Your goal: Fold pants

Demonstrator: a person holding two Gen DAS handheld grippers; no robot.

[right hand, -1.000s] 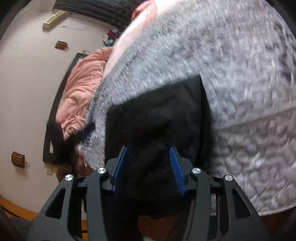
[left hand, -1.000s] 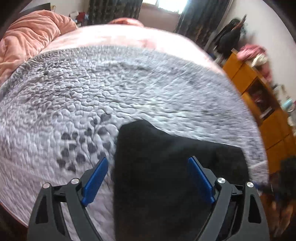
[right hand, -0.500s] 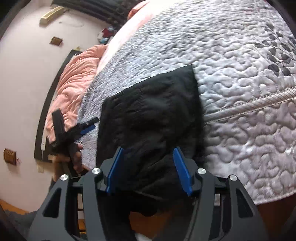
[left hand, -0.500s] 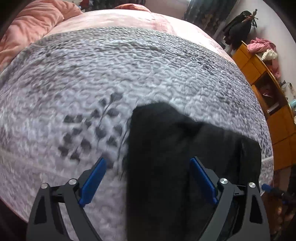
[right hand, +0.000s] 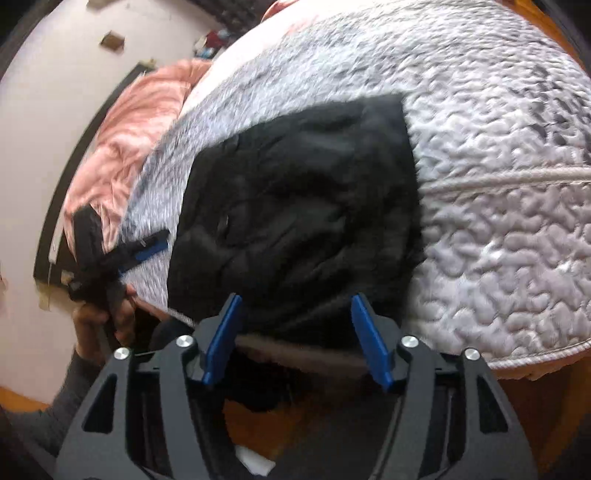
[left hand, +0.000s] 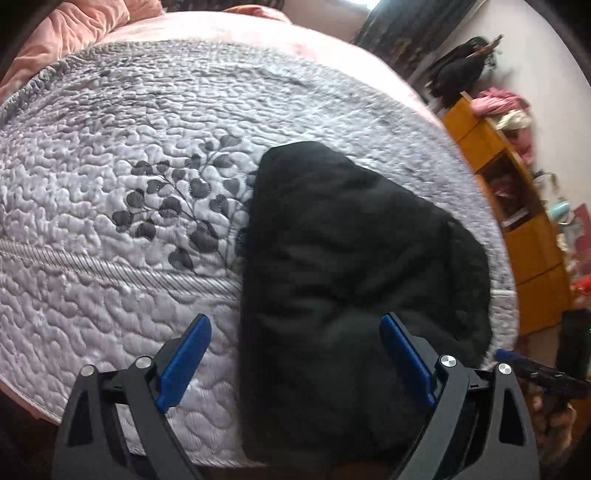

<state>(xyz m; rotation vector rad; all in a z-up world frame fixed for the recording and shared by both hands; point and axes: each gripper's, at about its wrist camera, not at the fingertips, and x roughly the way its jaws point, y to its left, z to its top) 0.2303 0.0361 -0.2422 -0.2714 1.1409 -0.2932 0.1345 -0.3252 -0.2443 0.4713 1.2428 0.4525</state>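
The black pants (left hand: pixel 343 258) lie folded into a compact bundle on the grey quilted bedspread (left hand: pixel 110 206), their near end hanging over the bed's edge. My left gripper (left hand: pixel 293 325) hovers above that near end, open wide, its blue pads clear of the cloth. In the right wrist view the pants (right hand: pixel 295 199) fill the middle. My right gripper (right hand: pixel 295 301) stands over their near edge, jaws opening, pads not pressing on the fabric. The left gripper (right hand: pixel 122 254) shows there at the left, held by a hand (right hand: pixel 96 317).
A pink duvet (left hand: pixel 74 26) is bunched at the bed's far left. An orange wooden shelf unit (left hand: pixel 517 206) with clutter stands to the right of the bed. The quilt's edge (right hand: pixel 535 354) drops to an orange floor close to the grippers.
The right jaws have spread wider around the pants' near end. Both grippers have drawn back toward the bed's edge, so more of the folded pants shows.
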